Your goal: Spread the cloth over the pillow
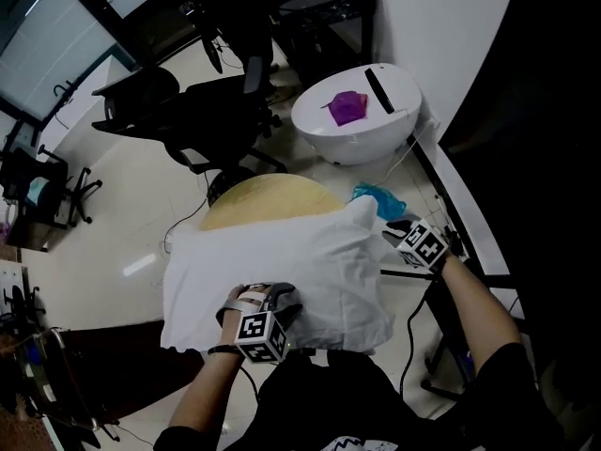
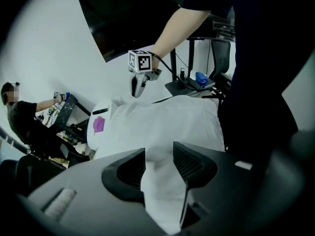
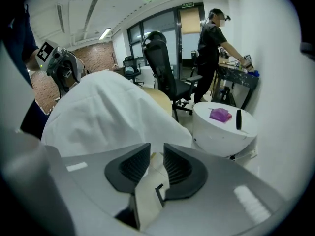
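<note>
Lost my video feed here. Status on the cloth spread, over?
Left gripper shut on the white cloth, near edge. Right gripper open, empty, beside the cloth's right side. Cloth drapes the pillow; pillow itself hidden. Nothing in the way.

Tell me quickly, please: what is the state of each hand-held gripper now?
Left hand-held gripper: closed on the white cloth.
Right hand-held gripper: open, nothing between its jaws.
</note>
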`<state>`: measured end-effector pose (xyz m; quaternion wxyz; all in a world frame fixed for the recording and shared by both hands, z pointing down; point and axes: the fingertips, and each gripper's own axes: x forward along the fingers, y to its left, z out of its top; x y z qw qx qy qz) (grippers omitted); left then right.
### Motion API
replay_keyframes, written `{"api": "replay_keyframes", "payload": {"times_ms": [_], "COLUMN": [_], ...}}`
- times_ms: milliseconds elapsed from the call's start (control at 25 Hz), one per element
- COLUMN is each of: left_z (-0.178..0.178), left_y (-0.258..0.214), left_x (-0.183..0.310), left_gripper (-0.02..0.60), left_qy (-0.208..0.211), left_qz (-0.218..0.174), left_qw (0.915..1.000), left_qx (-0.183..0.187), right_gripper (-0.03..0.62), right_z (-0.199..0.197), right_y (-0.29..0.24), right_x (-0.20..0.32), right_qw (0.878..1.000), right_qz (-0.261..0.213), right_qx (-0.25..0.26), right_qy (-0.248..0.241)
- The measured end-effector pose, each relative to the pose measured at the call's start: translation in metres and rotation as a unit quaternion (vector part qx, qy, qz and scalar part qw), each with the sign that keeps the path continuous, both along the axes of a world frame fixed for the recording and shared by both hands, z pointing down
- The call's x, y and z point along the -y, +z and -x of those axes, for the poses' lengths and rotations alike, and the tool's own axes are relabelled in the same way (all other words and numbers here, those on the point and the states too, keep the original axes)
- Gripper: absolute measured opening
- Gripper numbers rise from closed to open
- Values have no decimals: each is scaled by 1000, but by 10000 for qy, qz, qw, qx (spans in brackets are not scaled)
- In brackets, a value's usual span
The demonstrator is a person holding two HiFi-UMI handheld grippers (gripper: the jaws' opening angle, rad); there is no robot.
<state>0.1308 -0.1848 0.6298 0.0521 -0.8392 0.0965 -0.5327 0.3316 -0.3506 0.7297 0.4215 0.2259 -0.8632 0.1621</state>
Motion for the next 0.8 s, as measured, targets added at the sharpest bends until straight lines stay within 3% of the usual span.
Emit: {"api": "replay_keyframes", "payload": {"times_ms": [120,280,600,800], "left_z": [18,71,221,315], "left_y": [-28,-59,-93,-101], "left_x": [7,21,-4,-25], "left_gripper": [167,167,167,167], "left_qy": [-247,-787,-1743,-2067], "left_qz": [-250,-649,-1039,-1109], "left_qw": [9992,9946,9792,9721], "left_qx": [-184,-198,-39,-47], "right_gripper": [95,95,94,94], "right_z": [-8,6,85,156], "right_y": [-30,-92,-251,-324], "right_x": [1,11,-11,-49], "right_qw": [9991,9952,9725,9615], "right_qz": [-292,-799,-2080,-2456], "right_qx": [197,531,1042,1228], "right_qy": [218,196,-119,-141]}}
